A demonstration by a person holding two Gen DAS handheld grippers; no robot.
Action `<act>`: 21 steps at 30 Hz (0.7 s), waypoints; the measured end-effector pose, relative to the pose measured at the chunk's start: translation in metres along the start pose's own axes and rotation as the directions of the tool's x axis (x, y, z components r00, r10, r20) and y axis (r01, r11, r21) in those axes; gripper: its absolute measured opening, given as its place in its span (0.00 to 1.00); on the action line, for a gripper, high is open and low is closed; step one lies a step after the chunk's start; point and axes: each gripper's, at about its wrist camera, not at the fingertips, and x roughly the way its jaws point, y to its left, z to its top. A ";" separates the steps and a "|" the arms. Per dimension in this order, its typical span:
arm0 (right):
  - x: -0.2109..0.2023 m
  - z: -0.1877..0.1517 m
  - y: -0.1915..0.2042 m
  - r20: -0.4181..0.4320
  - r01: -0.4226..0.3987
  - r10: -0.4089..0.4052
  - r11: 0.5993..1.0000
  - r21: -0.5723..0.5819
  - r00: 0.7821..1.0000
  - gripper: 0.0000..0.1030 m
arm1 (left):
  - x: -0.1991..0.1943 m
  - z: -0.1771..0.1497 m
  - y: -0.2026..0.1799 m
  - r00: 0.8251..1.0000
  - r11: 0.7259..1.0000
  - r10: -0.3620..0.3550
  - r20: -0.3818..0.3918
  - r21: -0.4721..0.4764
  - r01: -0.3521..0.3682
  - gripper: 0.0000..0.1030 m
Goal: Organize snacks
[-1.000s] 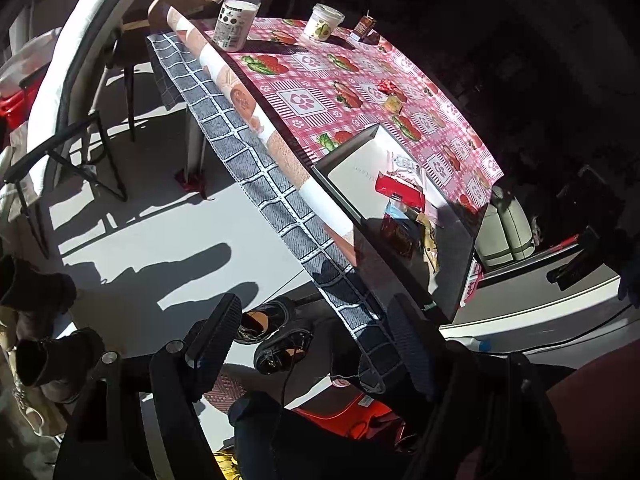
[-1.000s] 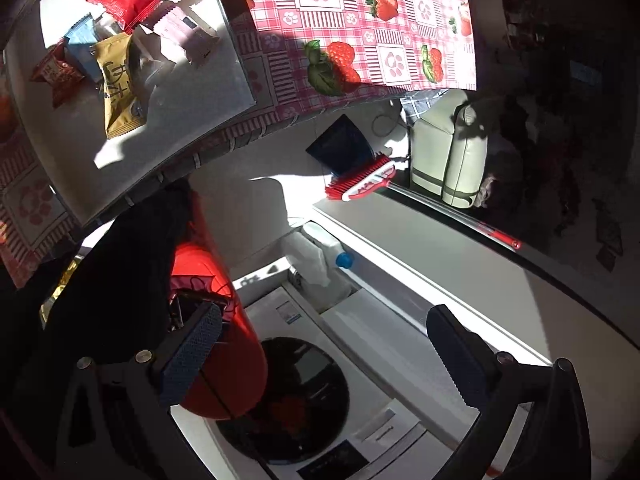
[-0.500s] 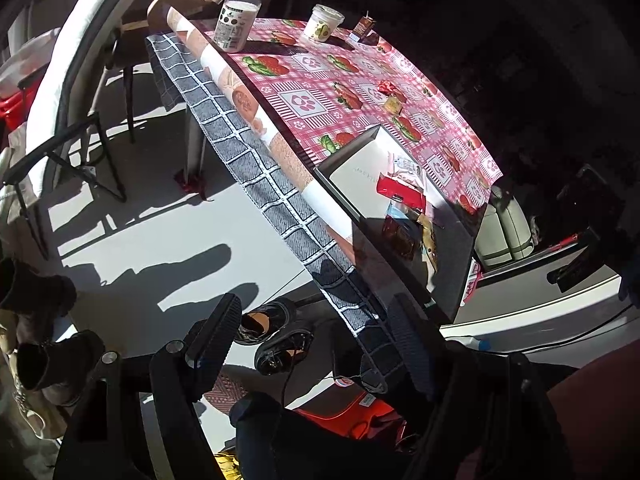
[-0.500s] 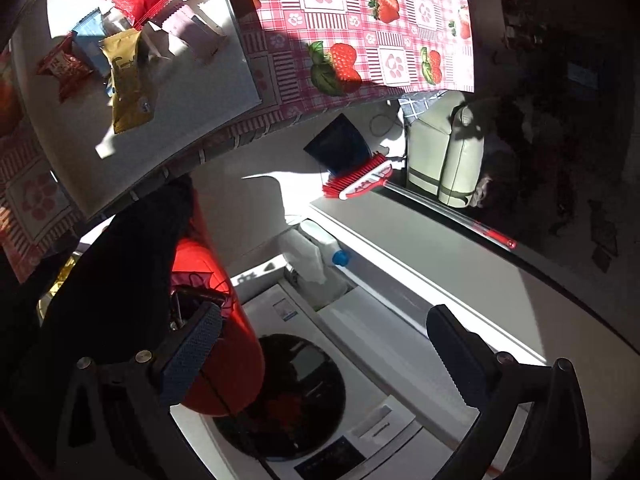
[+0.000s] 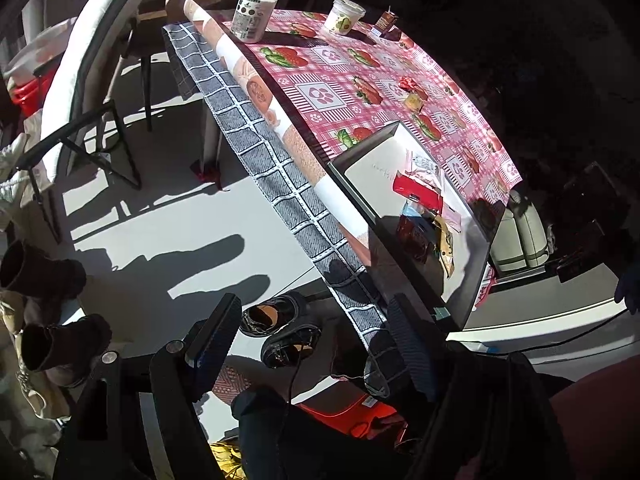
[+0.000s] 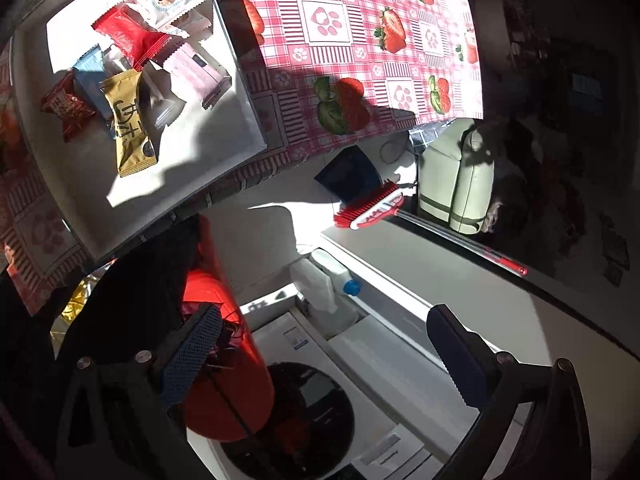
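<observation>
Harsh sunlight, hard shadows across floor (image 5: 168,208); glare in tray (image 6: 236,92); dark, fisheye-bent edges.

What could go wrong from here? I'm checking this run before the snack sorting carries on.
The tray sits at the table's corner, apparently jutting past the edge; a nudge could tip it off. The snacks overlap: the red packet lies over its neighbours, so a pinch may drag several along. Two small snacks lie far up the tablecloth, and both the left gripper and right gripper hang open below table height, so the long reach risks bumping the tray.
</observation>
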 end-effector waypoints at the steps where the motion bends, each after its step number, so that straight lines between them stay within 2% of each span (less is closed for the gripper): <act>1: 0.003 0.003 -0.001 0.017 -0.015 0.015 1.000 -0.005 1.000 1.00 | 0.000 0.000 -0.002 1.000 1.000 0.017 -0.001 -0.005 -0.017 0.77; 4: 0.014 0.017 -0.005 0.061 -0.064 0.065 0.998 -0.018 0.996 1.00 | 0.000 0.001 -0.012 0.997 0.997 0.073 -0.002 -0.029 -0.073 0.77; 7: 0.025 0.036 -0.012 0.120 -0.136 0.140 0.990 -0.043 0.983 1.00 | 0.000 -0.001 -0.023 0.993 0.990 0.115 -0.016 -0.086 -0.116 0.77; 12: 0.041 0.074 -0.030 0.224 -0.280 0.299 0.953 -0.111 0.928 1.00 | 0.001 -0.016 -0.054 0.980 0.957 0.164 -0.114 -0.221 -0.186 0.77; 15: 0.053 0.091 -0.042 0.264 -0.347 0.372 0.928 -0.139 0.890 1.00 | -0.004 -0.023 -0.083 0.967 0.948 0.204 -0.155 -0.215 -0.235 0.77; 21: 0.074 0.101 -0.060 0.284 -0.428 0.447 0.894 -0.132 0.848 1.00 | 0.000 -0.027 -0.121 0.964 0.974 0.163 -0.209 -0.124 -0.192 0.77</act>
